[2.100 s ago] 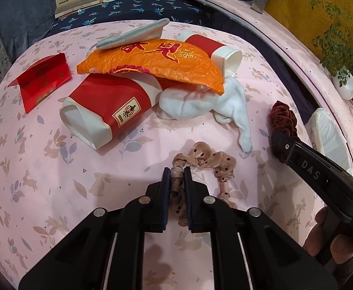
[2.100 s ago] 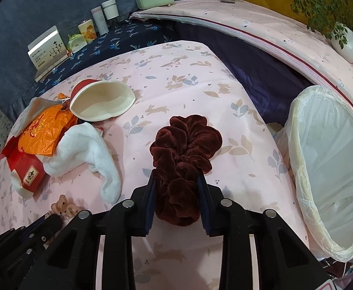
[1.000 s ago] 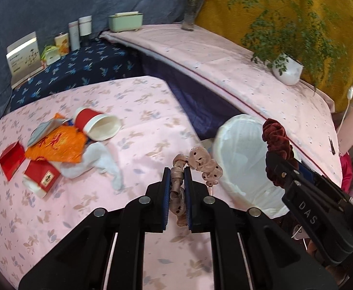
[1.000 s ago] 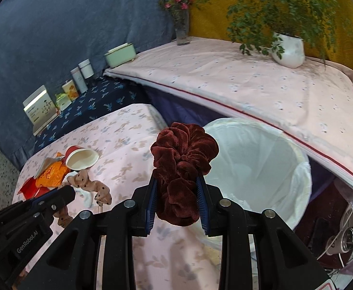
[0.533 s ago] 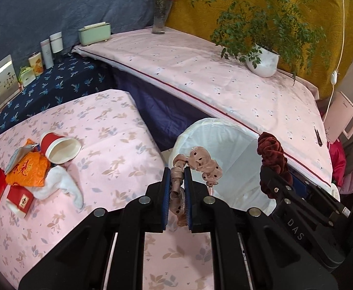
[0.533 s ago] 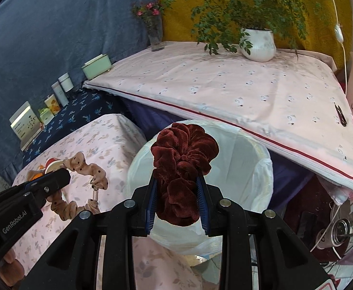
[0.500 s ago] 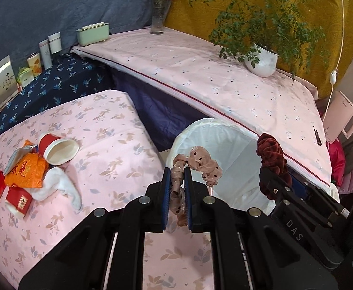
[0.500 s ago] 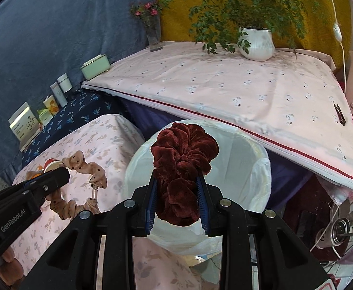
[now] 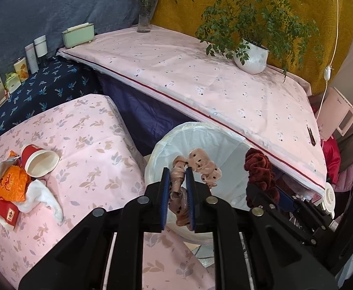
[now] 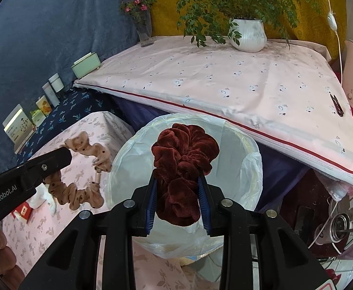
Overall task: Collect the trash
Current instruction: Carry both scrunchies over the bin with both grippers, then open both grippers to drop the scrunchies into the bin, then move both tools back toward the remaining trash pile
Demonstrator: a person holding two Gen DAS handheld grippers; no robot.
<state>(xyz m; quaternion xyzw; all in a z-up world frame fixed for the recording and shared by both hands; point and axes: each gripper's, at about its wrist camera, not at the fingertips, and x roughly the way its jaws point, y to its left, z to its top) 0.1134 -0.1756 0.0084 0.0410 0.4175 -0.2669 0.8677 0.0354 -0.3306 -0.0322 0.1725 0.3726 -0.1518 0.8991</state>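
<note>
- Round bin lined with a white plastic bag [image 10: 249, 169] is seen below both grippers; its inside is mostly hidden.
- Dotted beige fabric scrunchie [image 9: 195, 166] is held between left gripper [image 9: 178, 193] pads, jaws just easing wider.
- Dark red velvet scrunchie [image 10: 183, 154] is held in right gripper [image 10: 178, 205], jaws likewise loosening.

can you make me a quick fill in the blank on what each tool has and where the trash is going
The left tool has a tan ____ scrunchie between its pads.
The right tool has a ____ velvet scrunchie.
Both hang over the white-lined ____.
A red paper ____ lies on its side on the pink cloth.

Missing: dotted; maroon; bin; cup
</note>
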